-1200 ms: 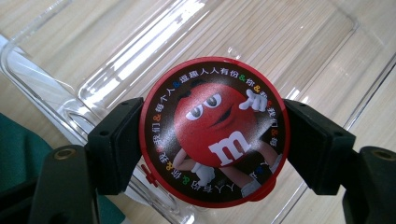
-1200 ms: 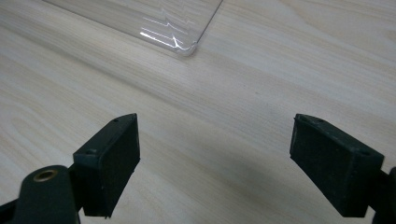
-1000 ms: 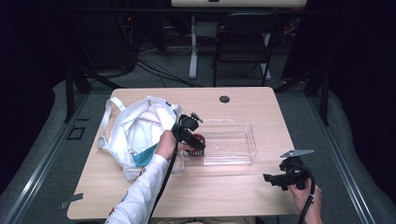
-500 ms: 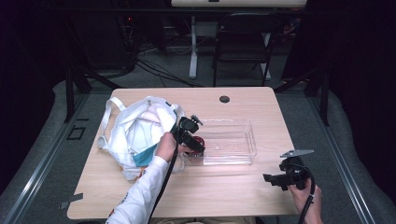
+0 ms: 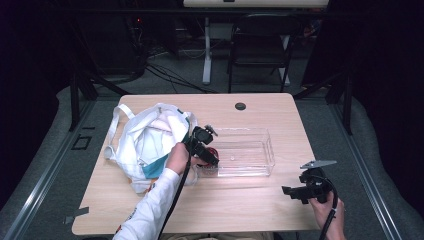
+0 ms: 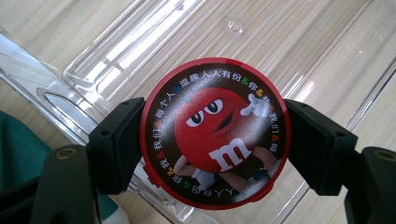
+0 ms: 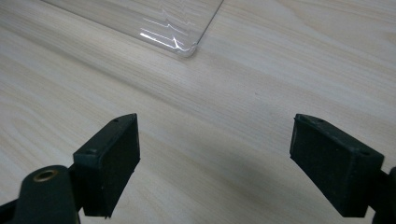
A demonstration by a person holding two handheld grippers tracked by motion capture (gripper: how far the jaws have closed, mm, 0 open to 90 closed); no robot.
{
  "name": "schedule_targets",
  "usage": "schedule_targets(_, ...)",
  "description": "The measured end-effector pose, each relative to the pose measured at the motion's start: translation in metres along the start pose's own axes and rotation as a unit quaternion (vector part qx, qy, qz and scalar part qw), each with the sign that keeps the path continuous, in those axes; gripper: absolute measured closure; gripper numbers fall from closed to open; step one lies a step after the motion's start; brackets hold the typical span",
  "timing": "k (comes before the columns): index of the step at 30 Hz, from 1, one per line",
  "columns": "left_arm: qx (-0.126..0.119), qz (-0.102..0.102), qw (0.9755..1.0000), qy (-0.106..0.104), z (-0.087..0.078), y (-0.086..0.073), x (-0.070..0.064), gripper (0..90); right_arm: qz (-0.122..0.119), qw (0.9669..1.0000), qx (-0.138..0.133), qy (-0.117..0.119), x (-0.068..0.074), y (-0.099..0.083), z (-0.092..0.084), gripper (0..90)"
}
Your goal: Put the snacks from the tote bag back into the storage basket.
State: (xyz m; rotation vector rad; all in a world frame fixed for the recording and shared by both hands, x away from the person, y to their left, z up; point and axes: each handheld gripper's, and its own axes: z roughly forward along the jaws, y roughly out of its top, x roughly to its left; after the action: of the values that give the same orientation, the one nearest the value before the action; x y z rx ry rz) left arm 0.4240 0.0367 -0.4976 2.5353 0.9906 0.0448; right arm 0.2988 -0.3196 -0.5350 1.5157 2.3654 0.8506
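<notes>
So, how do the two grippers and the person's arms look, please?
Both grippers are black. The left gripper has two blocky black jaws with flat pads and small screw holes, a brass-coloured eyelet at the base, and a black cable trailing along a white sleeve. The right gripper carries a grey three-cornered plate on top and a black cable too.

Background around the wooden surface [image 5: 250,205]

A black folding chair [image 5: 257,47] stands beyond the far edge, beside a white post [image 5: 206,50], with dark cables [image 5: 170,80] trailing over the grey floor [image 5: 45,165]; a small black disc [image 5: 240,106] sits near the far edge.
</notes>
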Motion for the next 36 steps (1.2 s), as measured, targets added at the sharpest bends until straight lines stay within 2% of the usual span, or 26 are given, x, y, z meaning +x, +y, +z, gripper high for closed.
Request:
schedule_targets(7,0.004,0.005,1.0,0.0,-0.001,0.0,0.0,25.5,0.0,1.0,0.0,0.0,-0.001,0.0,0.0,15.6)
schedule_targets(14,-0.003,-0.004,1.0,-0.005,-0.001,-0.001,-0.001,24.5,-0.002,1.0,-0.002,0.006,0.001,0.0,0.0,15.6)
schedule_targets(19,-0.016,-0.011,0.9998,-0.008,-0.008,0.002,0.001,20.4,0.0,1.0,-0.001,0.004,-0.001,-0.002,-0.002,15.6)
schedule_targets(22,-0.033,-0.01,0.9994,-0.002,-0.018,0.005,0.001,17.8,0.001,1.0,-0.001,0.002,0.0,-0.004,-0.003,15.6)
schedule_targets(28,-0.047,-0.007,0.9989,0.002,-0.032,0.008,0.0,14.6,0.003,1.0,-0.002,0.0,-0.001,-0.006,-0.005,15.6)
schedule_targets(29,-0.054,-0.003,0.9985,0.004,-0.037,0.008,0.0,13.9,0.003,1.0,-0.003,0.0,-0.001,-0.007,-0.006,15.6)
schedule_targets(36,-0.064,0.001,0.9978,0.018,-0.055,0.002,-0.001,10.5,0.004,1.0,-0.004,-0.001,0.001,-0.008,-0.008,15.6)
